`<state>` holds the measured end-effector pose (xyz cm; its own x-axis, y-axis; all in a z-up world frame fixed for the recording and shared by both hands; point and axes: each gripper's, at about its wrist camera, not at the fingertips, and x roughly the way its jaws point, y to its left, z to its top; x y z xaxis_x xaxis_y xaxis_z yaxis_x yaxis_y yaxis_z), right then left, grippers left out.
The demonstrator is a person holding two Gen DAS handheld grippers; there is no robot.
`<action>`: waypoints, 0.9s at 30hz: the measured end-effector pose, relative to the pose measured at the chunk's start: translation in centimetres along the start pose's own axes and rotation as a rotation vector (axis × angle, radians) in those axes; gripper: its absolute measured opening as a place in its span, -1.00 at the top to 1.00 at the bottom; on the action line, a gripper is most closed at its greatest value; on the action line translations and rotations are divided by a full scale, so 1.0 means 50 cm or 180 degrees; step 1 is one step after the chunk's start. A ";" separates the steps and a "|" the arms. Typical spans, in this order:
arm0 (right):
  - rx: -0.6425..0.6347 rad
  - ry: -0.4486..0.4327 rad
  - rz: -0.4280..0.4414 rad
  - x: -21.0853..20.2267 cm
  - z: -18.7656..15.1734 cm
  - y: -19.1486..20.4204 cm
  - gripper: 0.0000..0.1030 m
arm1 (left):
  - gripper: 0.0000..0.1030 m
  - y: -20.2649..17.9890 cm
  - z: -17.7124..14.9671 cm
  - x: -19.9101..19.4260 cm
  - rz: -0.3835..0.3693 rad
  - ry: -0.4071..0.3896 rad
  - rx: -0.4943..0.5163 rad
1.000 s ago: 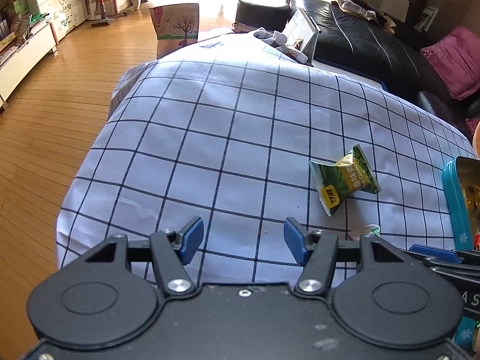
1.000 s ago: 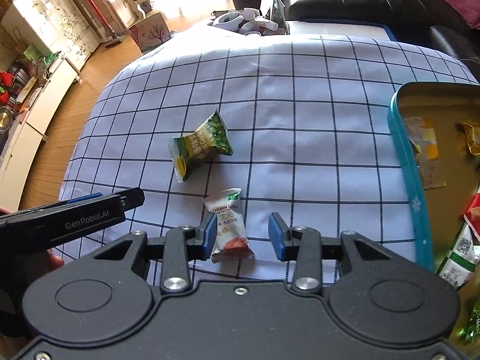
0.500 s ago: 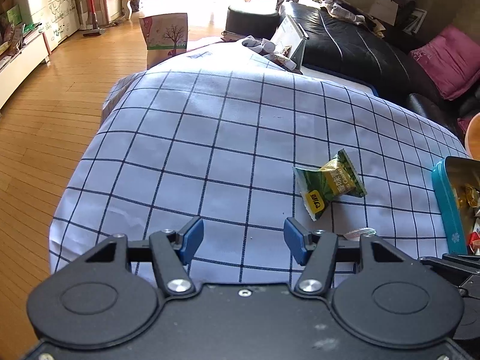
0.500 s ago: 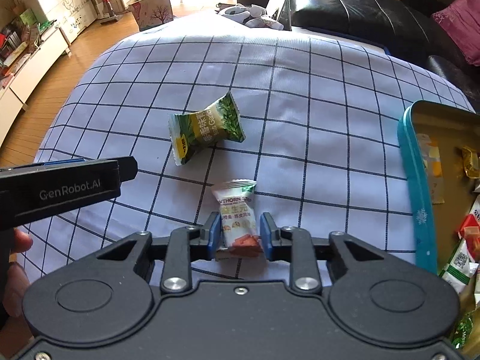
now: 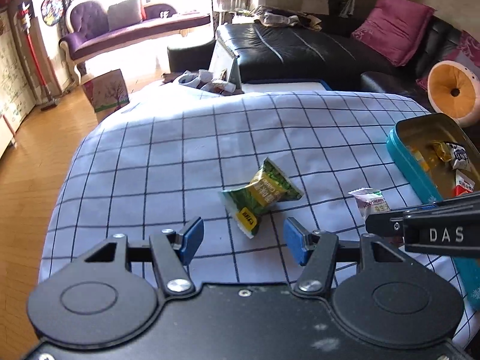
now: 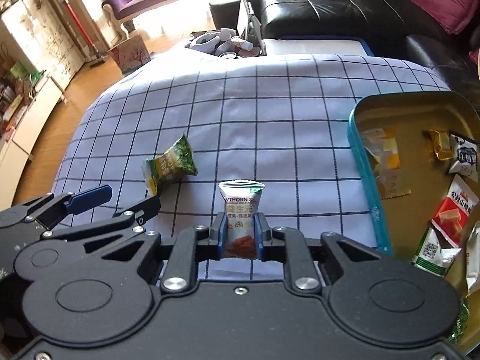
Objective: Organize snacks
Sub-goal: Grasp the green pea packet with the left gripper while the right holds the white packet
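My right gripper (image 6: 240, 234) is shut on a white hawthorn snack packet (image 6: 241, 213), held upright above the checked cloth; the packet also shows in the left wrist view (image 5: 370, 204). A green pea snack packet (image 5: 261, 195) lies on the cloth just ahead of my open, empty left gripper (image 5: 243, 240), and it shows in the right wrist view (image 6: 169, 165). My left gripper shows at the left of the right wrist view (image 6: 120, 201). A teal tin (image 6: 364, 174) holding several snack packets stands at the right, also in the left wrist view (image 5: 411, 174).
The white cloth with dark grid lines (image 5: 180, 156) covers the table. A small stand with cups and clutter (image 5: 207, 82) sits past the far edge. A black sofa (image 5: 300, 51) lies beyond, and wooden floor (image 5: 27, 165) runs along the left.
My right gripper has closed on the hawthorn packet and lifted it off the cloth. My left gripper has moved right and forward, so the green packet now lies between its open fingers' line.
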<state>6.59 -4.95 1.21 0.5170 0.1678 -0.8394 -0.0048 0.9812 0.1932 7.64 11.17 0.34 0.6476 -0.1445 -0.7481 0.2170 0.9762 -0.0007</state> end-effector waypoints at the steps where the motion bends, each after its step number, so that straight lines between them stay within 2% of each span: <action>1: 0.0059 -0.0011 0.0012 -0.001 0.002 -0.009 0.49 | -0.19 -0.006 0.004 0.003 -0.0044 -0.0049 0.0071; 4: 0.0170 -0.0048 0.0038 -0.004 0.008 -0.029 0.49 | -0.20 -0.017 0.012 0.022 -0.0153 -0.0102 0.0187; 10: 0.0296 -0.0079 0.0082 -0.008 0.014 -0.053 0.48 | -0.19 -0.031 0.017 0.067 -0.0070 -0.0010 0.0365; 13: 0.0321 -0.0073 0.0111 -0.010 0.015 -0.060 0.48 | -0.19 -0.031 0.024 0.085 -0.0122 0.0027 0.0427; 21: 0.0350 -0.0115 0.0162 -0.025 0.015 -0.081 0.48 | -0.27 -0.064 0.033 0.116 -0.0076 0.0100 0.1027; 27: 0.0439 -0.0154 0.0208 -0.038 0.016 -0.101 0.48 | -0.25 -0.065 0.055 0.111 -0.0048 0.0173 0.1193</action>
<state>6.30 -10.30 2.23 0.5599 0.2229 -0.7980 0.0759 0.9453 0.3174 12.53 6.75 -2.01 0.6048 -0.1397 -0.7840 0.4848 0.8456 0.2233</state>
